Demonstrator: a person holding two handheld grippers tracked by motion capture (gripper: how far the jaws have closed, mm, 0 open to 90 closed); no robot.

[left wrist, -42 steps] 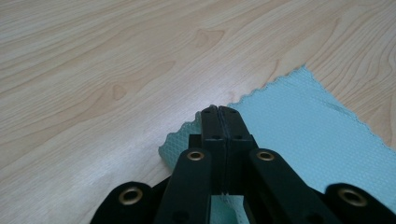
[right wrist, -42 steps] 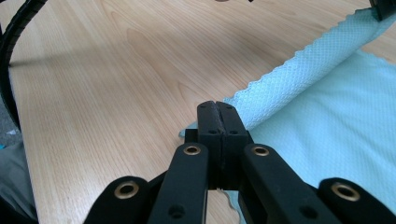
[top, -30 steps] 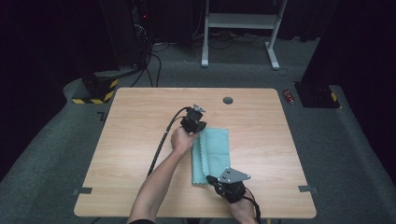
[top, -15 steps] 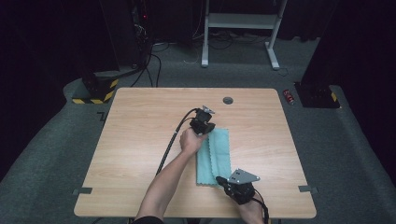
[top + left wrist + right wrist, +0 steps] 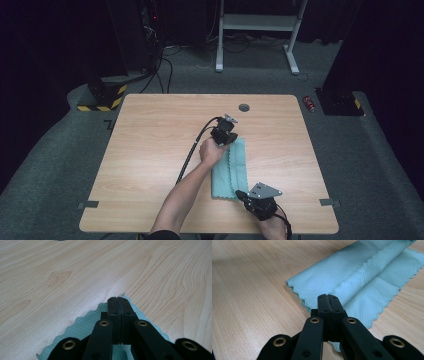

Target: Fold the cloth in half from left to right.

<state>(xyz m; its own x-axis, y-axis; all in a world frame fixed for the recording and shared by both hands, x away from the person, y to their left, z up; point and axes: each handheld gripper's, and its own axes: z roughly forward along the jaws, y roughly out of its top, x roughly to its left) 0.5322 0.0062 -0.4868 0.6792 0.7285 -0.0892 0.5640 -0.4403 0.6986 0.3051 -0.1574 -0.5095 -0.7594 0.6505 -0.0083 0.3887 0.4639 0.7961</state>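
A teal cloth (image 5: pixel 229 172) with scalloped edges lies folded lengthwise on the wooden table (image 5: pixel 150 150), right of centre. My left gripper (image 5: pixel 229 142) is at the cloth's far end, its jaws shut on that corner; the left gripper view has the cloth (image 5: pixel 82 327) under the left gripper (image 5: pixel 117 299), with a point of fabric past the tips. At the cloth's near right corner my right gripper (image 5: pixel 240 194) is shut on the edge. In the right gripper view a folded strip of cloth (image 5: pixel 362 272) runs away from the right gripper (image 5: pixel 328 296).
A round cable hole (image 5: pixel 244 107) sits near the table's far edge. Tape marks (image 5: pixel 89 204) flank the front corners. On the floor beyond stand a white frame (image 5: pixel 255 22), a yellow-black striped base (image 5: pixel 100 102) with cables, and a small red object (image 5: pixel 310 103).
Both grippers have slid to the right across the table, and the cloth has moved with them. The left hand has also moved slightly nearer the table's middle.
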